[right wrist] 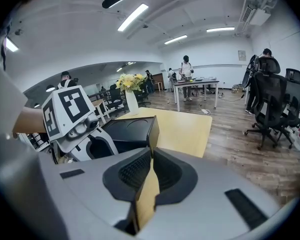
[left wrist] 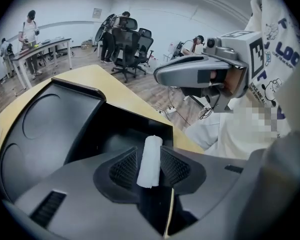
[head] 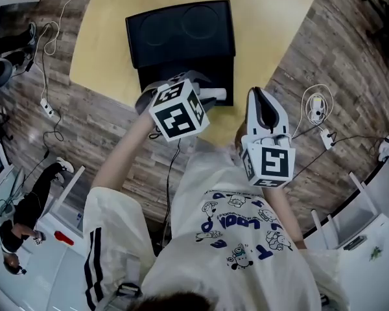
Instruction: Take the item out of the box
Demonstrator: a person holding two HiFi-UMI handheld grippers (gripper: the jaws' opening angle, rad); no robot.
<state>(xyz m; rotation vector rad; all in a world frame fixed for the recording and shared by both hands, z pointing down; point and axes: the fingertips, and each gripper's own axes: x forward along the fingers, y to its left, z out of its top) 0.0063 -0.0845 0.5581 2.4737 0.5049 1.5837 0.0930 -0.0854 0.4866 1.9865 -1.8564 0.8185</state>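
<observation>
A yellow worktop (head: 272,18) carries an open black box (head: 181,31). The left gripper (left wrist: 150,168) reaches into the box's near part, its jaws apart on either side of the white roll (left wrist: 151,156) there. The right gripper (right wrist: 151,154), just right of the box, has its jaws together on nothing.

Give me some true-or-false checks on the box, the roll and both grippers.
1. The box is open. True.
2. A white roll stands between the left gripper's jaws. True.
3. The right gripper's jaws are wide apart. False: they are together, with nothing between them.
4. The right gripper is inside the box. False: it is outside, to the box's right in the head view.
</observation>
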